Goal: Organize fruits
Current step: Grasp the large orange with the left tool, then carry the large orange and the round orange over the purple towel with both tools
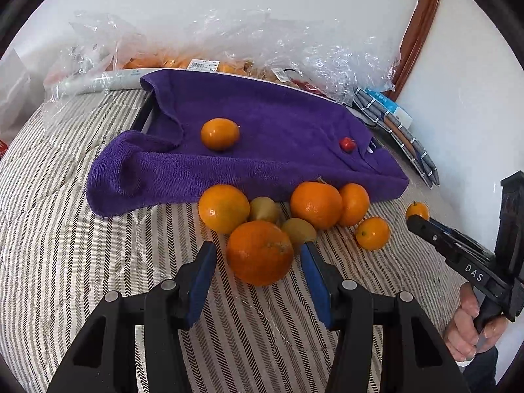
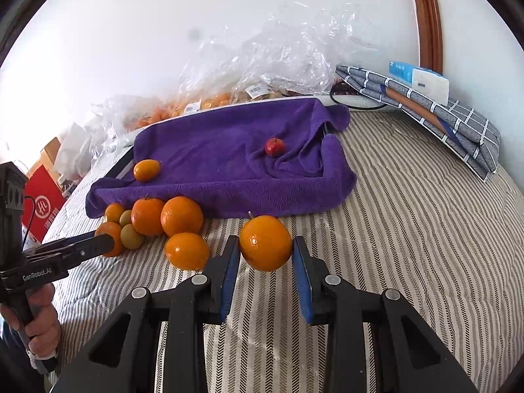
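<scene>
A purple towel (image 1: 262, 144) lies over a tray on the striped bed, with one small orange (image 1: 219, 133) and a small red fruit (image 1: 347, 144) on it. In front of it sits a cluster of oranges and greenish fruits (image 1: 265, 209). My left gripper (image 1: 258, 252) is open around a large orange (image 1: 260, 252), pads a little apart from it. My right gripper (image 2: 266, 245) has its pads touching both sides of a small orange (image 2: 266, 243) with a stem. The towel (image 2: 222, 163) and the red fruit (image 2: 274, 146) also show in the right wrist view.
Crumpled clear plastic bags (image 1: 229, 46) with more fruit lie behind the towel by the wall. Folded grey checked cloth (image 2: 425, 108) and a blue-white box (image 2: 422, 78) sit at the right. A red box (image 2: 42, 203) stands at the left.
</scene>
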The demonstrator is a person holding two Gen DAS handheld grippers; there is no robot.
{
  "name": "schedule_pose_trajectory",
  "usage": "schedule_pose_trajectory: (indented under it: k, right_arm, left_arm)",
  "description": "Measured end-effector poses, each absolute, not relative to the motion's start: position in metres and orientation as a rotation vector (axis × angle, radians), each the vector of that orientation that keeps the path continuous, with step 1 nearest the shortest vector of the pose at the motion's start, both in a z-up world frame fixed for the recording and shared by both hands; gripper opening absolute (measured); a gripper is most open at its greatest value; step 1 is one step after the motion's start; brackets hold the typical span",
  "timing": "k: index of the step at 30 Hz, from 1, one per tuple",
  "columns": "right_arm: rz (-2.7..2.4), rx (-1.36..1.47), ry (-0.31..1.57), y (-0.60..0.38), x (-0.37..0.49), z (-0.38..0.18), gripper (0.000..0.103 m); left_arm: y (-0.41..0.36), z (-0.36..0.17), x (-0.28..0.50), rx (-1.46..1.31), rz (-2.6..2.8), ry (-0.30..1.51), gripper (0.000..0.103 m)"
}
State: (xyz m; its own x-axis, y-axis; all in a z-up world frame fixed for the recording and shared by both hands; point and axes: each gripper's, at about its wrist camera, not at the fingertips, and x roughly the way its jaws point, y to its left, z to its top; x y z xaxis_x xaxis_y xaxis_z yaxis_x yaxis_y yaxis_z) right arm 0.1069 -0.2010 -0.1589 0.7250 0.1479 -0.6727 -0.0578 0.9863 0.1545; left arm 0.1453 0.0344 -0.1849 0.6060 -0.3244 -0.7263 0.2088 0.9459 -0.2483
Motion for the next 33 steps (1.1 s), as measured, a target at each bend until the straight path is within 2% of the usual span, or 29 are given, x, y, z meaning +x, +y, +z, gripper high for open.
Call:
schedule_pose_trajectory:
  k: [6,9,33]
  right_arm:
    - [0.121,0.134,0.77,-0.201,0.109,-0.162,0.032]
    - [0.121,0.143,0.764,-0.203,0.108,-0.162,0.032]
    - [0.085,0.224,0.71,-0.217,0.103,-0.158,0.032]
  left_arm:
    - [0.024,-0.187,0.148,-0.08,-0.298,0.876,0.051]
    - [0.028,-0.186,0.148,-0.101,-0.295,0.869,0.04]
    - [0.065,-0.164,0.135,-0.213,-0.137,0.684,0.04]
